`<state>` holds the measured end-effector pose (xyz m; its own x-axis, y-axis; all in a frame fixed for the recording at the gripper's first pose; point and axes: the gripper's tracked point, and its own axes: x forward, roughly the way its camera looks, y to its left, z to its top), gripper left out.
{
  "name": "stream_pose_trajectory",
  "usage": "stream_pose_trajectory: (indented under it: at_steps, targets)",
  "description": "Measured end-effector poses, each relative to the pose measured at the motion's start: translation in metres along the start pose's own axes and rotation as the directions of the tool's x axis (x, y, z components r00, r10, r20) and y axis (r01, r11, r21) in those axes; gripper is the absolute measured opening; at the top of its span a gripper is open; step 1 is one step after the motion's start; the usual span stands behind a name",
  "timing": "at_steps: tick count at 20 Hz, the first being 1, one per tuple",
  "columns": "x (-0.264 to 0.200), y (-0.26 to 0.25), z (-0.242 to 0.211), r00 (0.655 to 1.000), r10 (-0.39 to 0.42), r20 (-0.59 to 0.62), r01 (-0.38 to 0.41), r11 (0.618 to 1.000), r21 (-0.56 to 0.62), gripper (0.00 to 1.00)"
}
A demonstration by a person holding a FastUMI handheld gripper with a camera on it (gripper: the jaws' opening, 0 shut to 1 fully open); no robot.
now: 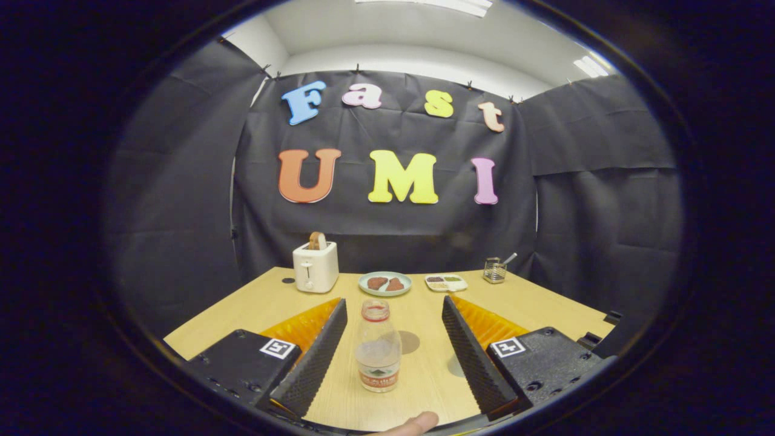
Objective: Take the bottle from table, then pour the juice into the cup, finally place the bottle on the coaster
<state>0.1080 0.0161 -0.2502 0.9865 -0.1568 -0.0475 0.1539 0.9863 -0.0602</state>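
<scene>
A small clear bottle (pixel 377 348) with a red ring at its neck and an orange-banded label stands upright on the wooden table (pixel 545 309). It sits between my two fingers, a little nearer the left one, and touches neither. My gripper (pixel 394 301) is open wide, with the left finger (pixel 315 357) and the right finger (pixel 475 357) well apart on either side of the bottle. Two faint round dark patches lie on the table, one just behind the bottle (pixel 410 342) and one by the right finger (pixel 455 366); I cannot tell whether either is a coaster.
Beyond the fingers, along the table's far edge, stand a white toaster (pixel 315 266) holding a slice of bread, a plate (pixel 384 283) with brown food, a small divided tray (pixel 445 282) and a wire basket (pixel 494 270) with a utensil. A person's fingertip (pixel 415 422) shows below the bottle.
</scene>
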Motion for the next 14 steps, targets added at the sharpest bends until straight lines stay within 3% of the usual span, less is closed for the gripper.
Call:
stream_pose_trajectory:
  at_steps: [5,14]
  targets:
    - [0.0,0.008,-0.036,1.0,0.024,-0.017,-0.023,0.998,0.066,1.0]
    - [0.008,0.004,-0.095,0.999,-0.043,-0.017,0.043,0.999,0.013,1.0]
